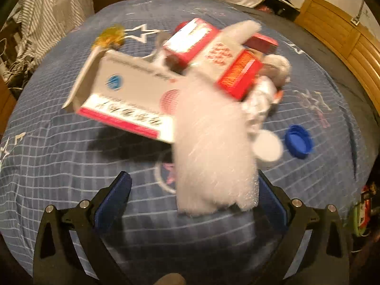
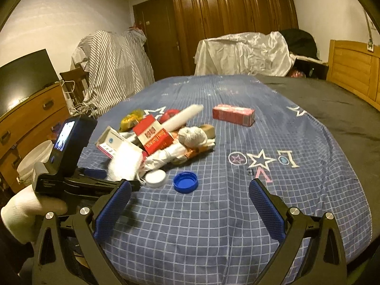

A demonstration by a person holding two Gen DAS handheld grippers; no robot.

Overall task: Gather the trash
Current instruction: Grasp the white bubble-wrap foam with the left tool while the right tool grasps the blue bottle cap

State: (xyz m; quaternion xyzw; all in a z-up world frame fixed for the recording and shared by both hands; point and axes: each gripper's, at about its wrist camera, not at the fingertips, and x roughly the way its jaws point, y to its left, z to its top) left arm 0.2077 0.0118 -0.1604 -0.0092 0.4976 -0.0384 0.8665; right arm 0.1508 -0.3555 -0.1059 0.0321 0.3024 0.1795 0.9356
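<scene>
A heap of trash lies on the blue checked bedspread (image 1: 59, 166): a white-and-pink carton (image 1: 125, 97), red boxes (image 1: 190, 40), crumpled foil (image 1: 261, 97) and a tissue wad (image 1: 277, 67). A white bubble-wrap sheet (image 1: 209, 147) hangs off the heap's near side, its lower end between the fingers of my open left gripper (image 1: 197, 199), close to the right pad. A white lid (image 1: 268, 147) and a blue cap (image 1: 298, 141) lie beside it. My right gripper (image 2: 190, 211) stands open above the bedspread, with the blue cap (image 2: 185, 182) and white lid (image 2: 155, 178) just ahead. A red carton (image 2: 234, 114) lies apart.
The left gripper's body with its lit screen (image 2: 66, 142) and a gloved hand (image 2: 28, 209) fill the left of the right wrist view. A white bucket (image 2: 35, 159) stands by a wooden dresser (image 2: 30, 116). A dark blanket (image 2: 320, 104) and a wooden headboard (image 2: 351, 71) lie to the right.
</scene>
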